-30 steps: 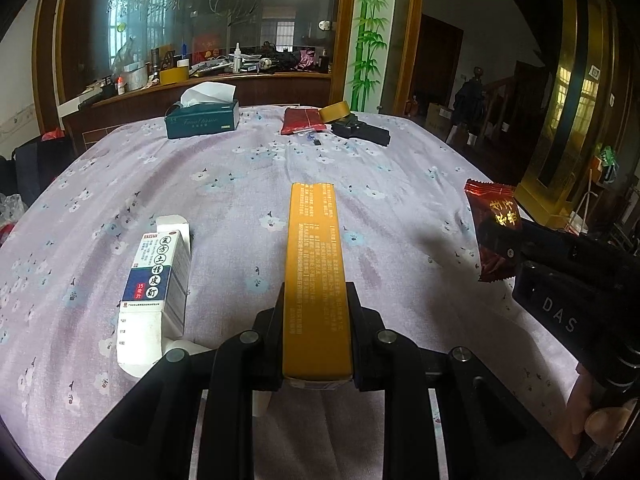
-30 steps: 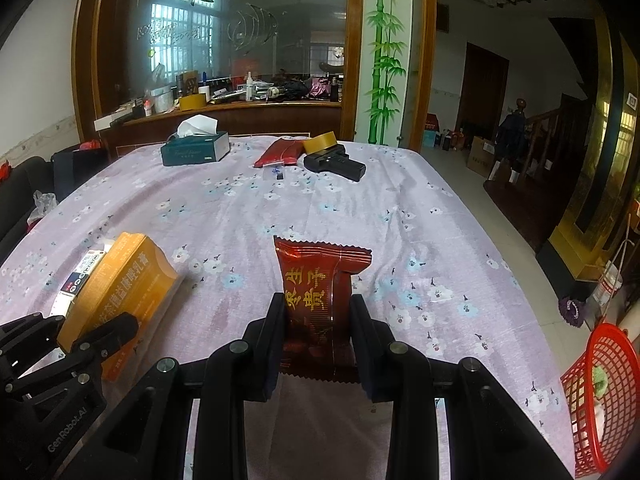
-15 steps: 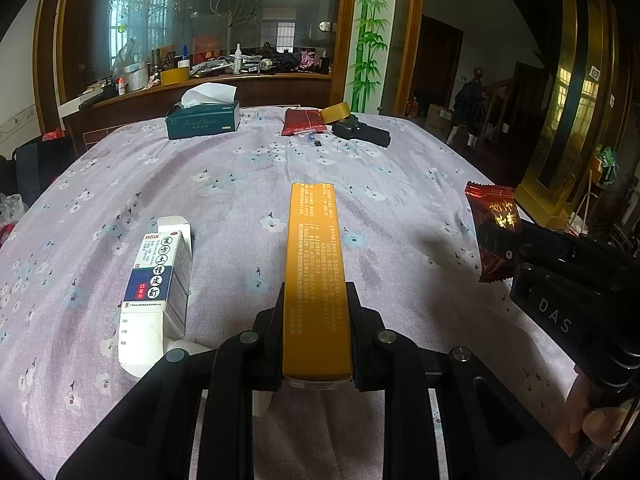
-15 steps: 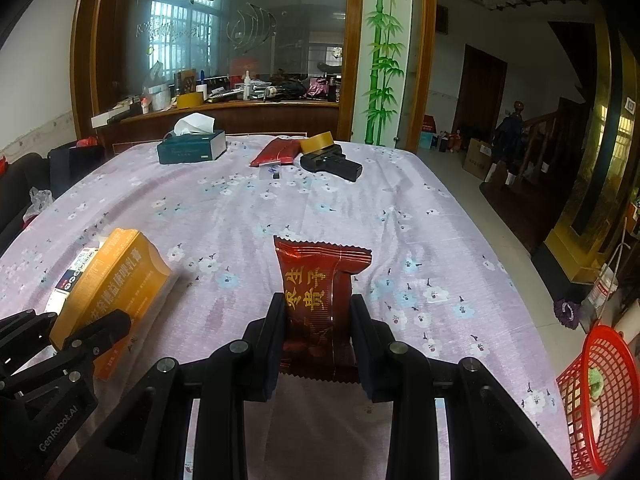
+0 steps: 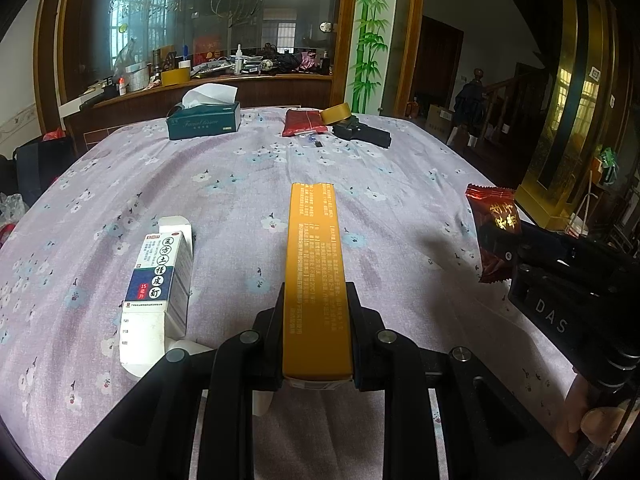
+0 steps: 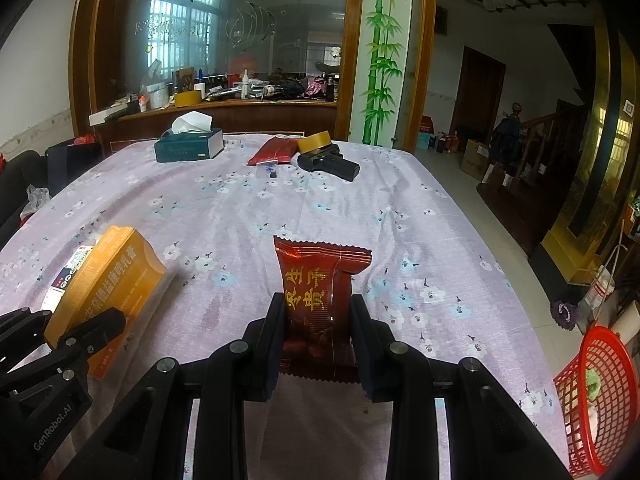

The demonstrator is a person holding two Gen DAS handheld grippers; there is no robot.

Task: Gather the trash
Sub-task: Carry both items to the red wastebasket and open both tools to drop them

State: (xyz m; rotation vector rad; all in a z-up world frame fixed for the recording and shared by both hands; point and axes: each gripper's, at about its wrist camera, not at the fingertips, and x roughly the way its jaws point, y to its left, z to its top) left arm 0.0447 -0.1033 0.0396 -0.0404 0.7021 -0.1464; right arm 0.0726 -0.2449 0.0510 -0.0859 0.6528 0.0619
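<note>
My left gripper (image 5: 316, 300) is shut on a long orange box (image 5: 314, 264) and holds it above the purple flowered tablecloth (image 5: 240, 184). The box also shows in the right wrist view (image 6: 108, 284). My right gripper (image 6: 318, 308) is shut on a dark red snack wrapper (image 6: 318, 288), also seen at the right of the left wrist view (image 5: 494, 232). A white and blue medicine box (image 5: 158, 280) lies on the cloth to the left of my left gripper. A red mesh trash basket (image 6: 600, 392) stands on the floor at the lower right.
At the far end of the table lie a green tissue box (image 5: 204, 120), a red packet (image 5: 304, 122), a roll of tape (image 5: 336, 113) and a black tool (image 5: 362, 132). A cluttered wooden counter (image 5: 208, 80) stands behind the table. The table's right edge drops to the tiled floor (image 6: 480, 208).
Both grippers keep their hold. The view has shifted only slightly; the right gripper has drifted a little, showing more of the red basket.
</note>
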